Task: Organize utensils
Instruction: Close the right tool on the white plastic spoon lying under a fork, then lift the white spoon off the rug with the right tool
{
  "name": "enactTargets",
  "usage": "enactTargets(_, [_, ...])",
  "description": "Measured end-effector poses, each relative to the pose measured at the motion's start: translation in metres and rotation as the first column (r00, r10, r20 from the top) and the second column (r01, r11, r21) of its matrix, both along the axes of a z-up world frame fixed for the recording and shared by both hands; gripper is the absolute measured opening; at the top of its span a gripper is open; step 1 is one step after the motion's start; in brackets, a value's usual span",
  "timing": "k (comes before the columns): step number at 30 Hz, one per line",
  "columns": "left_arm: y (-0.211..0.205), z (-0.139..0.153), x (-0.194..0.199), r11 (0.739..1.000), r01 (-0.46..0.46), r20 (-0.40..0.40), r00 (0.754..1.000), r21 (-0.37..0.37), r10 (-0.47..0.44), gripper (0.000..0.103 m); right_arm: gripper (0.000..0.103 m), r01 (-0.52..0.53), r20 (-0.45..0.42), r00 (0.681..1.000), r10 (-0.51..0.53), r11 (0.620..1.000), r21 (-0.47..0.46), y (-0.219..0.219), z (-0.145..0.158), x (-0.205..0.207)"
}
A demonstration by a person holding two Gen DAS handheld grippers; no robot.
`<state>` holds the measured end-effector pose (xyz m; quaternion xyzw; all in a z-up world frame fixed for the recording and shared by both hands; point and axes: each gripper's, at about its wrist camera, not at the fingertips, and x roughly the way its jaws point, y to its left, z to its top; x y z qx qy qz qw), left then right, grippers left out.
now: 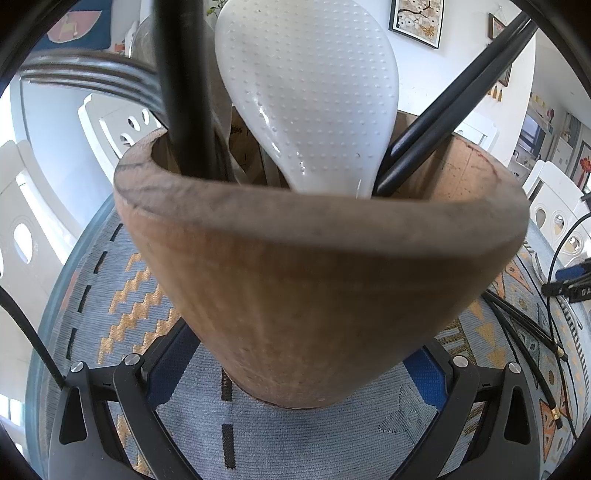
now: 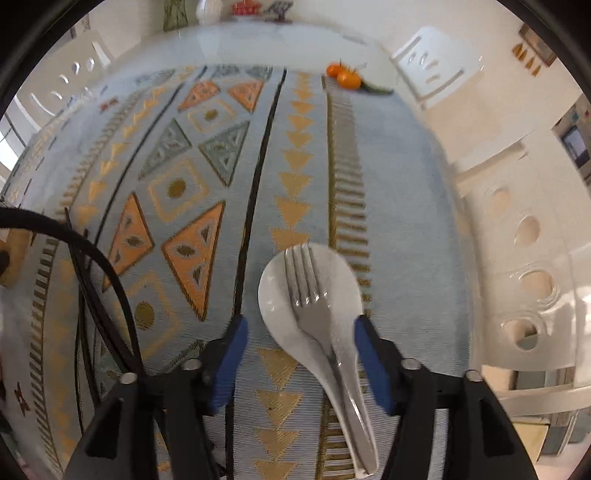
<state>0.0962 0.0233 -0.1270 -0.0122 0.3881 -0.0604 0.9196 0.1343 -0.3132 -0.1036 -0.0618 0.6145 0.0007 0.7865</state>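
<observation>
Your left gripper (image 1: pixel 295 373) pinches the wooden utensil holder (image 1: pixel 314 277), apparently firmly. Your right gripper (image 2: pixel 299 354) is spread, with the fork (image 2: pixel 314 314) and white spoon (image 2: pixel 291 295) between its blue pads, seemingly upright in the holder.

A glass table (image 2: pixel 369 48) carries a pale blue cloth (image 2: pixel 399 192) woven with orange triangles. White chairs (image 2: pixel 524 266) with oval cut-outs stand around it. Framed pictures (image 1: pixel 417 18) hang on the white wall (image 1: pixel 461 55). Daylight fills the room, and two small oranges (image 2: pixel 343 74) lie at the cloth's far edge.
</observation>
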Motion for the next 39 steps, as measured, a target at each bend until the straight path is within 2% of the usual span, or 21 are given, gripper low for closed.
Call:
enactTargets(2, [0.000,0.000,0.000,1.000,0.000,0.000,1.000,0.000,0.000,0.102,0.068,-0.012,-0.013,1.000,0.012,1.000,-0.002,0.000,-0.007,0.004])
enactTargets(4, [0.000,0.000,0.000,1.000,0.000,0.000,1.000,0.001,0.000,0.102,0.080,-0.021,0.027,0.999,0.022,0.999,-0.038,-0.001,-0.009,0.005])
enactTargets(5, [0.000,0.000,0.000,1.000,0.000,0.000,1.000,0.000,0.000,0.102,0.090,-0.018,0.038,0.999,0.020,0.999,-0.041,-0.004,-0.012,0.006])
enactTargets(8, [0.000,0.000,0.000,1.000,0.000,0.000,1.000,0.000,0.000,0.102,0.093,0.071,0.001,0.997,-0.072,0.988,0.135,-0.032,-0.019,0.010])
enactTargets(11, [0.000,0.000,0.000,1.000,0.000,0.000,1.000,0.001,0.000,0.102,0.062,0.148,-0.011,0.989,-0.149,0.977,0.154,-0.050,-0.010,0.014])
enactTargets(15, [0.000,-0.001,0.000,1.000,0.000,0.000,1.000,-0.001,0.000,0.103,0.062,0.176,-0.054,0.984,-0.168,0.930,0.322,-0.054,-0.002,0.009])
enactTargets(18, [0.000,-0.001,0.000,1.000,0.000,0.000,1.000,-0.001,0.000,0.103,0.062,0.135,-0.046,0.991,-0.130,0.856,0.499,-0.039,0.006,0.002])
enactTargets(20, [0.000,-0.001,0.000,1.000,0.001,0.000,1.000,-0.002,-0.001,0.103,0.062,0.082,-0.013,0.996,-0.091,0.820,0.566,-0.025,0.014,0.002])
enactTargets(21, [-0.001,-0.001,0.000,1.000,0.001,-0.001,1.000,-0.003,-0.001,0.103,0.062,0.063,0.007,0.997,-0.080,0.831,0.553,-0.017,0.017,0.002])
enactTargets(22, [-0.001,-0.001,0.000,1.000,0.001,-0.002,1.000,-0.004,-0.001,0.103,0.061,0.051,0.022,0.997,-0.072,0.858,0.510,-0.011,0.019,0.004])
enactTargets(23, [-0.001,-0.001,-0.001,1.000,0.001,-0.001,1.000,-0.004,-0.001,0.103,0.061,0.061,0.000,0.997,-0.073,0.836,0.546,-0.009,0.018,0.007])
enactTargets(24, [-0.001,-0.001,-0.001,1.000,0.001,-0.001,1.000,-0.003,-0.001,0.103,0.061,0.081,-0.028,0.996,-0.082,0.762,0.642,-0.013,0.016,0.009])
enactTargets(25, [0.000,-0.001,-0.001,1.000,0.001,-0.001,1.000,-0.003,-0.001,0.103,0.061,0.117,-0.065,0.993,-0.102,0.661,0.741,-0.019,0.014,0.011])
enactTargets(26, [0.000,-0.001,-0.001,1.000,0.001,-0.001,1.000,-0.004,-0.001,0.103,0.061,0.136,-0.084,0.990,-0.112,0.621,0.772,-0.022,0.012,0.014])
enactTargets(27, [-0.001,-0.001,-0.001,1.000,0.001,-0.002,1.000,-0.004,-0.001,0.103,0.059,0.130,-0.079,0.991,-0.108,0.641,0.756,-0.019,0.012,0.013])
enactTargets(28, [-0.001,-0.001,-0.001,1.000,0.001,-0.001,1.000,-0.004,-0.001,0.103,0.057,0.106,-0.054,0.994,-0.097,0.706,0.700,-0.014,0.013,0.014])
enactTargets(29, [-0.001,-0.001,-0.001,1.000,0.001,-0.001,1.000,-0.003,-0.001,0.103,0.056,0.090,-0.039,0.996,-0.085,0.750,0.655,-0.010,0.012,0.013])
enactTargets(30, [-0.001,-0.001,-0.001,1.000,0.002,-0.002,1.000,-0.004,-0.002,0.103,0.054,0.080,-0.038,0.997,-0.073,0.772,0.630,-0.005,0.010,0.014])
enactTargets(33, [0.000,-0.001,-0.002,1.000,0.002,-0.002,1.000,-0.007,-0.002,0.103,0.050,0.050,0.003,0.998,-0.065,0.791,0.610,0.012,0.011,0.015])
enactTargets(36, [-0.001,-0.001,-0.002,1.000,0.002,-0.002,1.000,-0.006,-0.002,0.103,0.049,-0.034,0.117,0.993,-0.033,0.847,0.531,0.028,0.026,0.021])
enactTargets(39, [-0.001,-0.001,-0.002,1.000,0.002,-0.002,1.000,-0.007,-0.002,0.103,0.049,-0.066,0.109,0.994,0.015,0.874,0.481,0.042,0.028,0.029])
